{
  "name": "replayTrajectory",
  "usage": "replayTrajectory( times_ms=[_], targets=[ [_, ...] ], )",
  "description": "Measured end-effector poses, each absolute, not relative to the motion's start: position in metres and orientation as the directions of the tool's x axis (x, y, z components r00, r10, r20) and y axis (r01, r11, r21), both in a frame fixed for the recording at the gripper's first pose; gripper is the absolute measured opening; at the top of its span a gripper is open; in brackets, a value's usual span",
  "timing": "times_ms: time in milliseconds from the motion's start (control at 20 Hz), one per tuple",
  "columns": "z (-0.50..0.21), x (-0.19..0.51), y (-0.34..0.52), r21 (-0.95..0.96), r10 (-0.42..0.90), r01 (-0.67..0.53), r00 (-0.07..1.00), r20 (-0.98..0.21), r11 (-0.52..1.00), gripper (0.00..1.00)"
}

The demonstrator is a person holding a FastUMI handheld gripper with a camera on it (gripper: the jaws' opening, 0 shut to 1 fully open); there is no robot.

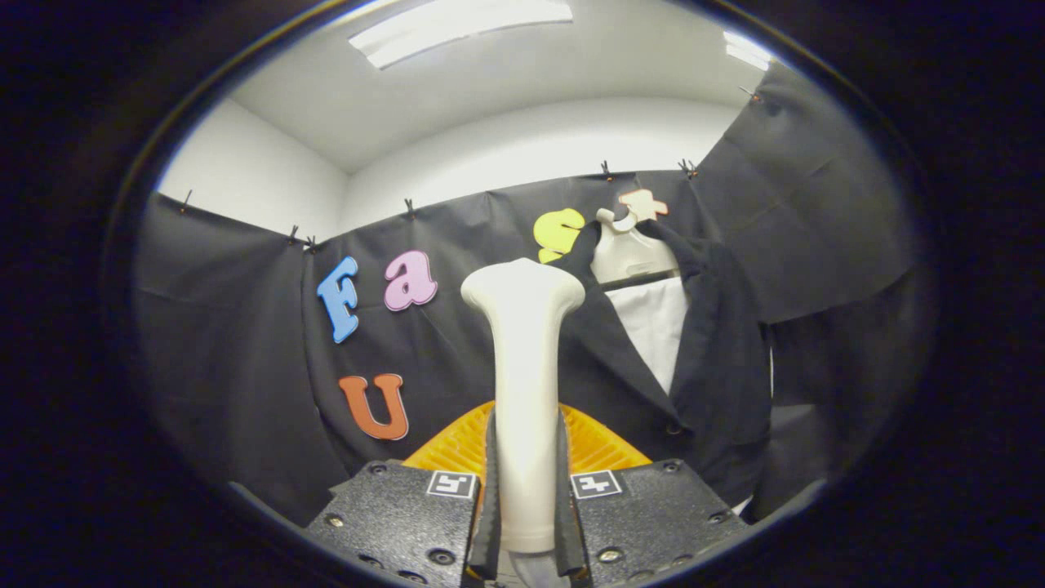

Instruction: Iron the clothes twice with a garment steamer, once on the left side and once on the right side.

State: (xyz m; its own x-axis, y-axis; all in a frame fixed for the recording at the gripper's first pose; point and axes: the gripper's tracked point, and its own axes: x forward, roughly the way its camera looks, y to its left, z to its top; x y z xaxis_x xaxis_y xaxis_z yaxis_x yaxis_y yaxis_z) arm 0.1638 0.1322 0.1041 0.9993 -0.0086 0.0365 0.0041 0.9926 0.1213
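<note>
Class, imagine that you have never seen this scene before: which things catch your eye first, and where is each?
First comes the white steamer, standing upright with the gripper shut on its handle. Beyond it and to one side, a dark jacket hangs on a white hanger against the black cloth wall. An orange ribbed piece sits low behind the steamer, just ahead of the fingers.

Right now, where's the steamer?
In the gripper view, the steamer stands upright between the gripper's fingers, which clamp its handle, its head just left of the black jacket on the hanger.
</note>
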Motion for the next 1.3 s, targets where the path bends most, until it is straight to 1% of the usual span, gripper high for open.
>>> replayTrajectory(
  times_ms=[200,350,450,1300],
  targets=[
    [0.093,0.172,0.121,0.065,-0.078,0.077,0.997,0.009,0.995,0.29],
    [0.078,0.178,0.108,0.067,-0.083,0.085,0.996,-0.028,0.994,0.29],
    [0.073,0.178,0.082,0.059,-0.096,0.098,0.995,-0.042,0.993,0.29],
    [-0.038,0.151,0.041,0.058,-0.089,0.106,0.967,-0.237,0.993,0.29]
  ],
)
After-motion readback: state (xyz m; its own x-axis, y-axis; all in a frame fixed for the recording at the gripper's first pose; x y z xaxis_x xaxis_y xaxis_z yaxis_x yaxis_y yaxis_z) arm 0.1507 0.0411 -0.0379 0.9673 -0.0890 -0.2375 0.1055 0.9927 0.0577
